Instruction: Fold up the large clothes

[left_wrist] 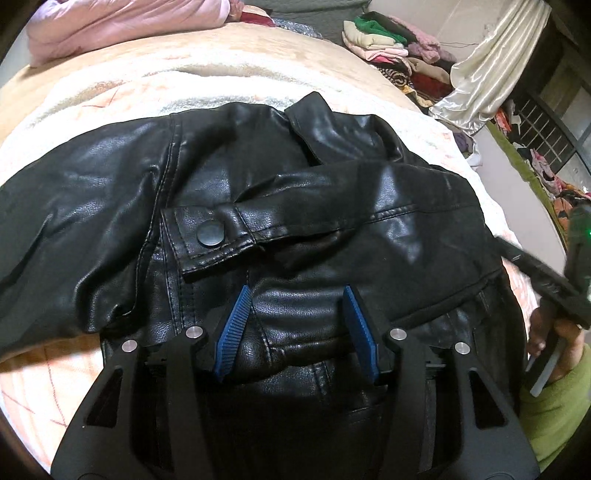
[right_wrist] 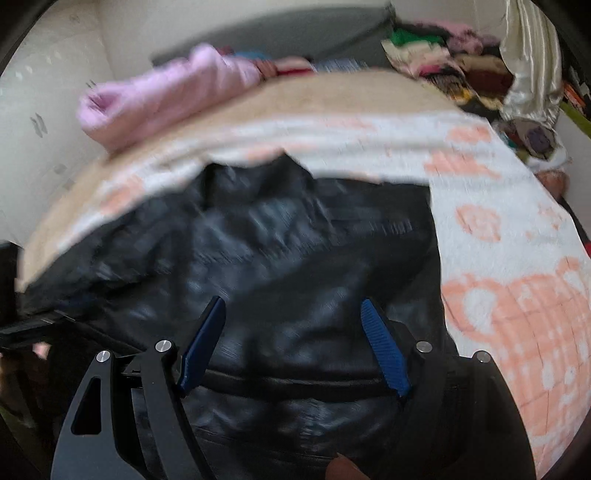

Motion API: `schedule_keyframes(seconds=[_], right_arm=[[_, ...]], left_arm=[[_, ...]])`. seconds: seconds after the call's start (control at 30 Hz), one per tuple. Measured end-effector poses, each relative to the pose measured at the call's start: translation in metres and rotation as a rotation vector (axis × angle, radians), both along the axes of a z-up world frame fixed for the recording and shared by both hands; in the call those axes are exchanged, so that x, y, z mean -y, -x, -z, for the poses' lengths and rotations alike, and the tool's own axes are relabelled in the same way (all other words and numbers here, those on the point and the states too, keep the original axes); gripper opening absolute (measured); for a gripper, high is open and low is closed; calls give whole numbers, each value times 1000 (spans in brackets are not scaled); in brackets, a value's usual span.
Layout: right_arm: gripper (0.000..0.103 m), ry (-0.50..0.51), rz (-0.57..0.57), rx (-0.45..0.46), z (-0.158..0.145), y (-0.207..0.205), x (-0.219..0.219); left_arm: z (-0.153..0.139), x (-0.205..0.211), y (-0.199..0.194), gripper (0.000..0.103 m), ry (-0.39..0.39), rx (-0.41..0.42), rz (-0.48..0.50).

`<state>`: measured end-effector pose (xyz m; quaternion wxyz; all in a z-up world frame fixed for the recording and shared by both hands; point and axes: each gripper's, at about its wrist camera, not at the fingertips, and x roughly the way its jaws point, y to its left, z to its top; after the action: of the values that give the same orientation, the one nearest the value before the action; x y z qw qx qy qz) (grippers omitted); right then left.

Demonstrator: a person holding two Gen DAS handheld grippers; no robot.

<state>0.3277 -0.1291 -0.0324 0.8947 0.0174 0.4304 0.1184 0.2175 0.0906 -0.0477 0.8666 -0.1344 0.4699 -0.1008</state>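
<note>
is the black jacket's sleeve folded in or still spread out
Folded in: the sleeve lies across the black jacket, its snap cuff resting near the middle.

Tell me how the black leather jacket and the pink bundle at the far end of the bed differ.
The black leather jacket is glossy and dark; the pink bundle is matte, soft and pale. The jacket lies spread out close under both grippers, a sleeve folded across it; the bundle sits bunched up far away. Both rest on the bed.
</note>
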Motion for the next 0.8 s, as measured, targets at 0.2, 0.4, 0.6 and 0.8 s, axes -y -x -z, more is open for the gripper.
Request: schedule_keyframes(seconds=[0.2,0.4,0.6,0.8], right_arm=[[82,35,22,-74,26,-8,-1],[85,-2,-9,-2,5,2,-9],[99,5,-31,75,-14,13,-22],[99,7,-51,104,-20,20,-35]], left_arm=[[-3,-4,1,44,16,-2,5],[-14,-2,5,57,8,17,6],[-26,-3,12,79,1,46,2],[-34,-1,15,94,-33,59,-7]])
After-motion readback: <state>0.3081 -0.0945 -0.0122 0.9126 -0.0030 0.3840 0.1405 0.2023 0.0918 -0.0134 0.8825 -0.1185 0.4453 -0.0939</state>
